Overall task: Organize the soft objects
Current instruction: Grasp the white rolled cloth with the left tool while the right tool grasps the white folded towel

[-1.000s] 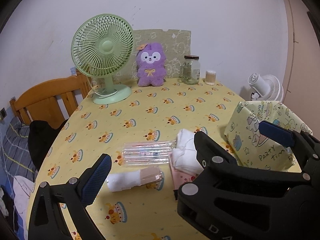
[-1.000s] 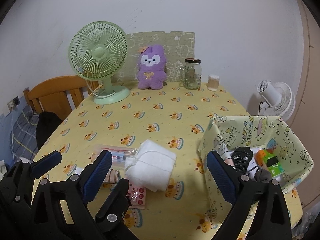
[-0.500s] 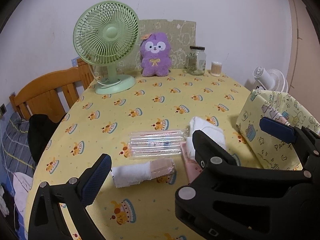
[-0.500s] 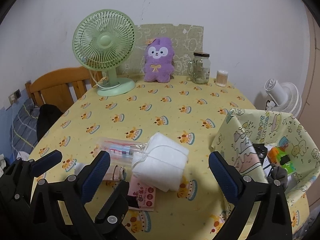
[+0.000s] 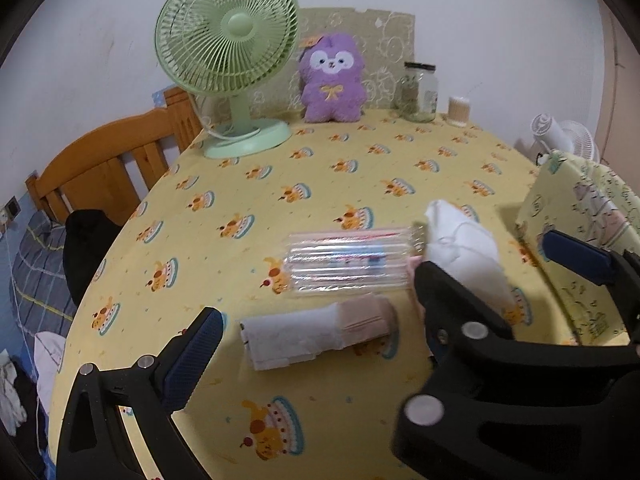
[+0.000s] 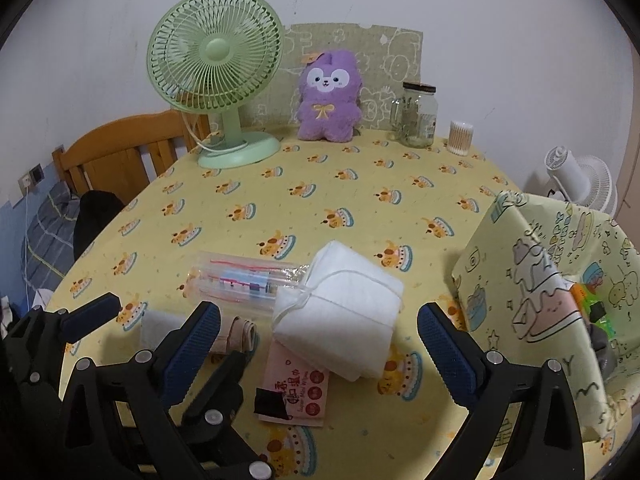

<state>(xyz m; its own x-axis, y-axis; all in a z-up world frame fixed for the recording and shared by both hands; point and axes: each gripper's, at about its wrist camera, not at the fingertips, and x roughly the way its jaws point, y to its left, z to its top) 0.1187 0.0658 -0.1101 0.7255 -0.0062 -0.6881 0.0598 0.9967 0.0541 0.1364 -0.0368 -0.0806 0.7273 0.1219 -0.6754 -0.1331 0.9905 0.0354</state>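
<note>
While hovering over the yellow tablecloth point(image 6: 304, 208), both claws gape wide with nothing between the pads. Left claw point(image 5: 380, 312): spread far apart, with the rolled white-and-beige cloth point(image 5: 316, 330) lying flat between its fingers, touched by neither. Just beyond that roll, a clear plastic pack point(image 5: 352, 262) lying crosswise, its far end touching a folded white cloth bundle point(image 5: 468, 252) that sits toward this claw's right finger. Further right, past that finger, the patterned fabric bin point(image 5: 576, 216). Right claw point(image 6: 320, 344): likewise parted and empty, with the white bundle point(image 6: 344, 316), tied with a thin string, resting between and just ahead of its fingers, apart from both pads. Under the bundle's near edge, a pink wipes packet point(image 6: 296, 390), partly covered. Off the left finger, the clear pack point(image 6: 244, 280) touching the bundle, and nearer that finger the beige roll point(image 6: 236, 332), half hidden behind the pad. At the far left of the right-hand view, the left claw point(image 6: 92, 316) itself, seen from the side. To the right of the right finger, the fabric bin point(image 6: 536, 280) standing open, with green and dark items inside that cannot be made out. Well ahead of both claws, at the table's far edge: a green desk fan point(image 6: 218, 92), a purple plush toy point(image 6: 330, 96), a glass jar point(image 6: 418, 114) and a tub of cotton swabs point(image 6: 460, 138).
</note>
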